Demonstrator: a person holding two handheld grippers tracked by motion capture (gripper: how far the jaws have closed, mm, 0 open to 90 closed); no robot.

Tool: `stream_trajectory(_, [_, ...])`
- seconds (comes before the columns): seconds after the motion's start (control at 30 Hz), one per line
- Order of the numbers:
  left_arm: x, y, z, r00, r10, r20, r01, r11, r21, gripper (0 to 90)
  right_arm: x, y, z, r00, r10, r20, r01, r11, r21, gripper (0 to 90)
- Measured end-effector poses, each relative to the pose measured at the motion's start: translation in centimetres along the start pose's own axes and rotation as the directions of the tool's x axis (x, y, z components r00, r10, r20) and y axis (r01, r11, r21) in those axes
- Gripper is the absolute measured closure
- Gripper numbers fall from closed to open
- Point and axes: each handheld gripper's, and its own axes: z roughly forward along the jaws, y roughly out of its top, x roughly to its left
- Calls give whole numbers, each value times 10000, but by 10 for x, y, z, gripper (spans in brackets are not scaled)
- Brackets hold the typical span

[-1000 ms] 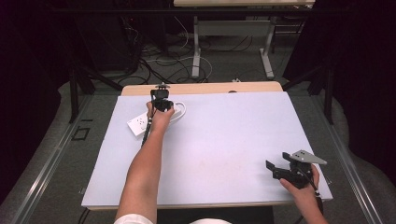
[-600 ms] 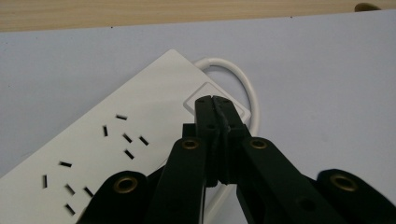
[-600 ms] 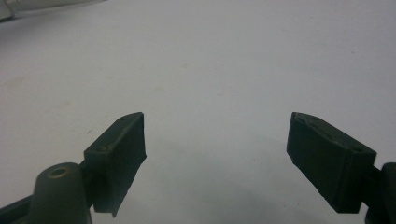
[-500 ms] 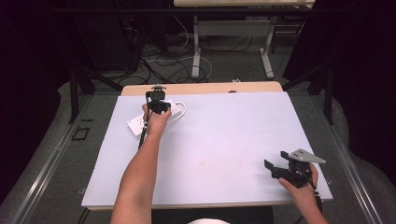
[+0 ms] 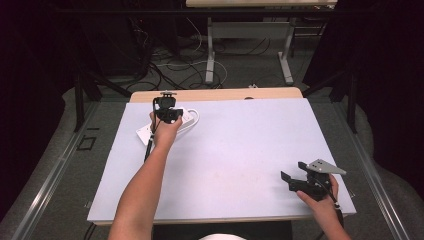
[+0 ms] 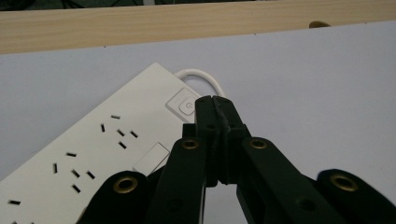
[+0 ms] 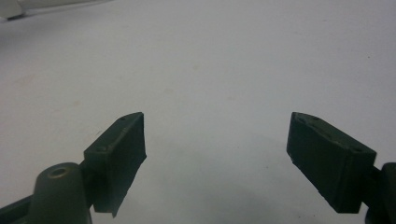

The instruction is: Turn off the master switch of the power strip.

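Observation:
A white power strip [image 6: 93,149] lies at the far left of the white tabletop [image 5: 240,150], partly hidden under my left hand in the high view [image 5: 144,132]. Its square switch button [image 6: 186,105] and a loop of white cable [image 6: 201,74] sit at its far end. My left gripper [image 6: 215,100] is shut with nothing between its jaws, its tips just over the strip's end beside the switch; whether they touch it I cannot tell. It also shows in the high view [image 5: 168,111]. My right gripper [image 7: 217,140] is open and empty near the front right corner [image 5: 292,171].
A bare wooden band [image 5: 225,94] runs along the table's far edge. Beyond it are table legs and loose cables on the floor [image 5: 200,65]. A black cable trails from the left gripper along the forearm.
My left gripper has shifted a little to the left and lifted slightly over the power strip's end, jaws still shut. The right gripper has not moved.

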Motion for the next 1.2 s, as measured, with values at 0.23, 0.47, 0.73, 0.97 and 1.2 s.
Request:
stream_trajectory(0.23, [-4,-4,-10,9998,42,173,-40,9999,-106,900,2,0,1,9997,-209,-81,209,9998,74,194])
stream_trajectory(0.47, [-4,-10,-18,9977,-61,672,72,9998,-168,900,3,0,1,9999,-119,-76,119,9999,64,194])
stream_trajectory(0.73, [-9,-16,-29,9948,140,1009,-114,9996,-261,900,3,0,1,9999,-123,-65,123,9999,65,194])
stream_trajectory(0.97, [-13,-21,-38,9898,254,1400,-208,9992,-336,900,4,0,0,10000,-70,-51,70,10000,58,194])
stream_trajectory(1.2, [-19,-29,-45,9840,472,1717,-418,9985,-346,900,3,0,0,9999,-137,-11,137,9999,2,194])
